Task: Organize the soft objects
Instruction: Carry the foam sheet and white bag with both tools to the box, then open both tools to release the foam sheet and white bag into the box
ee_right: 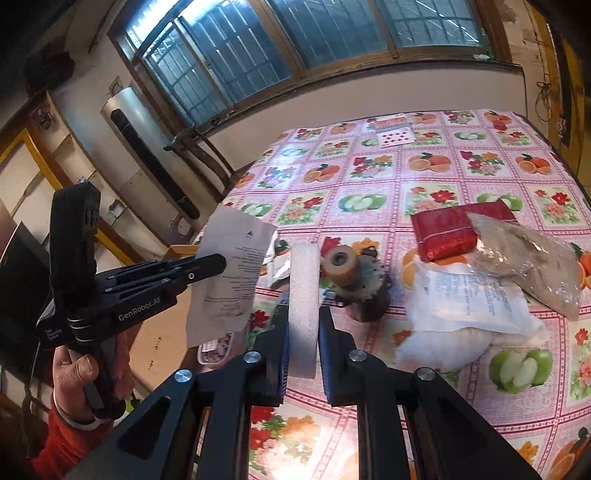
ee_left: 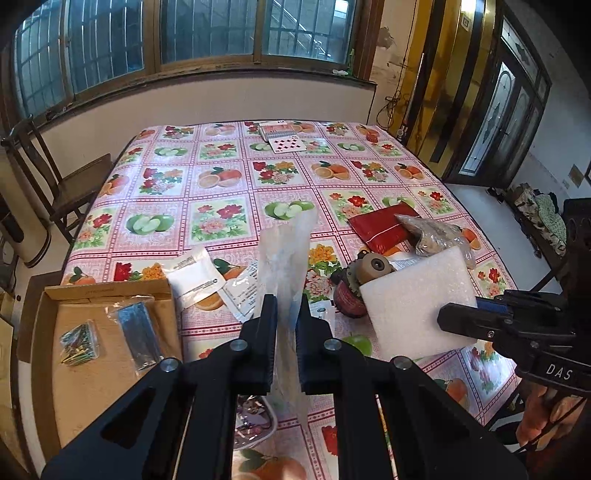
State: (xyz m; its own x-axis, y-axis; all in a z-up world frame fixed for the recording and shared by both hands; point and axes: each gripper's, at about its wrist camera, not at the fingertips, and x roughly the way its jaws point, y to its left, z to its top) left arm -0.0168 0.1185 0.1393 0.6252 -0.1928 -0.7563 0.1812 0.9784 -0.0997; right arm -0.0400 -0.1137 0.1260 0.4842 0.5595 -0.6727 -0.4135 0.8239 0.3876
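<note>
Lived-in home, fruit-print tablecloth, wooden chair, barred windows, playing cards

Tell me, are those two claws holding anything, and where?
Left gripper pinches a clear printed bag near its lower part; right gripper clamps a white foam pad by its near edge.

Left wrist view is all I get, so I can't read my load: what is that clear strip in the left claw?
Observer: Side-on, it is a flat clear bag with a printed sheet inside, pinched at its edge by the left claw.
Operator: And the foam?
Observer: The right claw is shut on the foam, edge-on between both pads.
Operator: Anything behind it?
Observer: A white printed pouch, partly under the brown bag.
</note>
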